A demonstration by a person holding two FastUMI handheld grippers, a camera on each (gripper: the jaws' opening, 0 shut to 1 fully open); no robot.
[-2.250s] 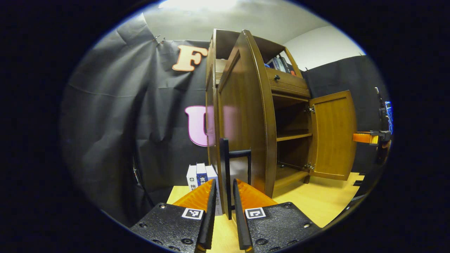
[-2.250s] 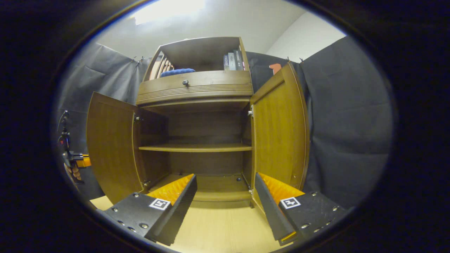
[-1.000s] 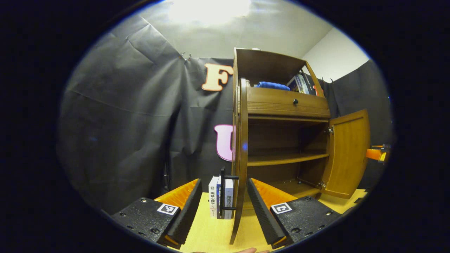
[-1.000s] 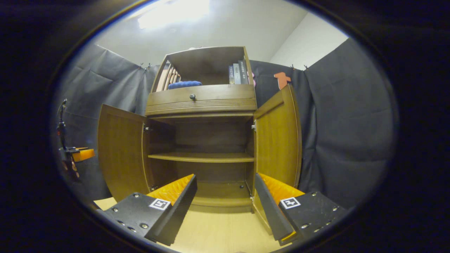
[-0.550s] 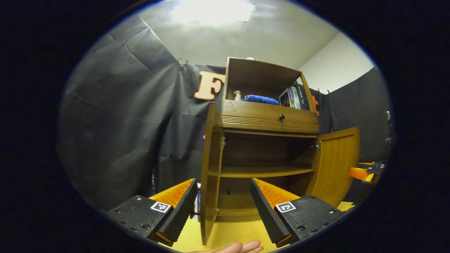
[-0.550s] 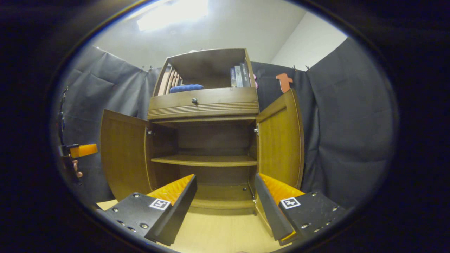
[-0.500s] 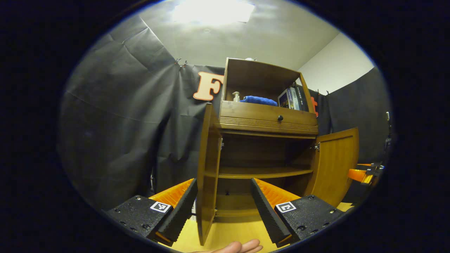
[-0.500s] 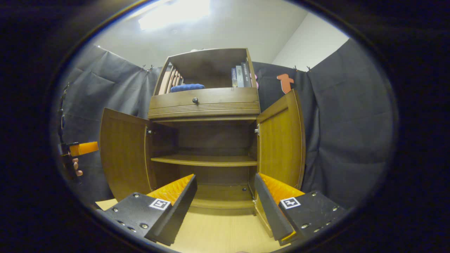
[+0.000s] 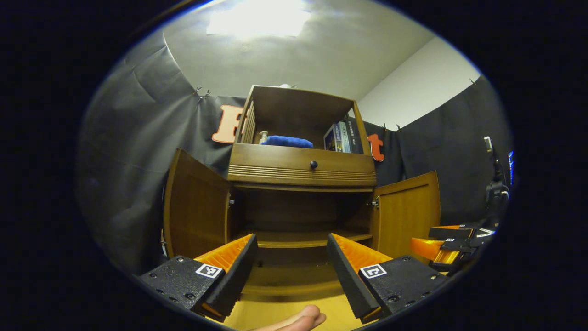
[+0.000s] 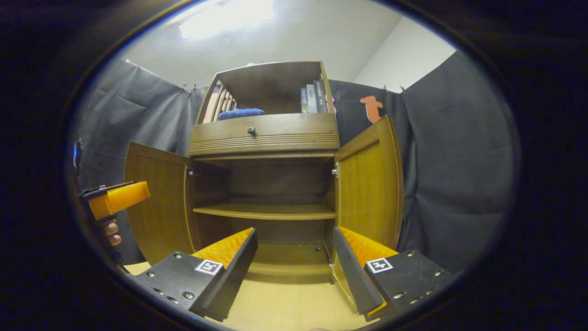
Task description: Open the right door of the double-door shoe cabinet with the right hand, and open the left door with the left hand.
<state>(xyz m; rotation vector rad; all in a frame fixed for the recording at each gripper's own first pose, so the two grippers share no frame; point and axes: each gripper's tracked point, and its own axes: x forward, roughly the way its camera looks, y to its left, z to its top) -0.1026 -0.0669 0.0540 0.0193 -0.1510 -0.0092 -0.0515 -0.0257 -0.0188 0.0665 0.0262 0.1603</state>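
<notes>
The brown wooden shoe cabinet [image 9: 301, 172] [image 10: 266, 133] faces both cameras with both lower doors swung wide. Its left door [image 9: 195, 209] [image 10: 154, 202] and right door [image 9: 404, 211] [image 10: 370, 181] stand out to the sides, baring one inner shelf [image 9: 303, 237] [image 10: 266, 211]. My left gripper [image 9: 291, 236] is open and holds nothing, back from the cabinet's middle. My right gripper [image 10: 294, 232] is open too, also empty, in front of the lower compartment. The right gripper [image 9: 452, 243] shows low at the right in the left gripper view; the left gripper [image 10: 115, 197] shows at the left in the right gripper view.
A drawer with a dark knob [image 9: 313, 164] [image 10: 251, 131] sits above the doors. The top shelf holds a blue cloth [image 9: 287, 141] [image 10: 241, 113], books [image 9: 342, 136] [image 10: 313, 97] and a small bottle [image 9: 262, 137]. The cabinet stands on a light wooden floor [image 10: 285, 308]. Fingertips of a hand [image 9: 298, 320] show at the bottom.
My left gripper has let go of the left door's handle, opened, and swung round from the door's edge to face the cabinet front. The left door now stands wide open. My right gripper barely moved.
</notes>
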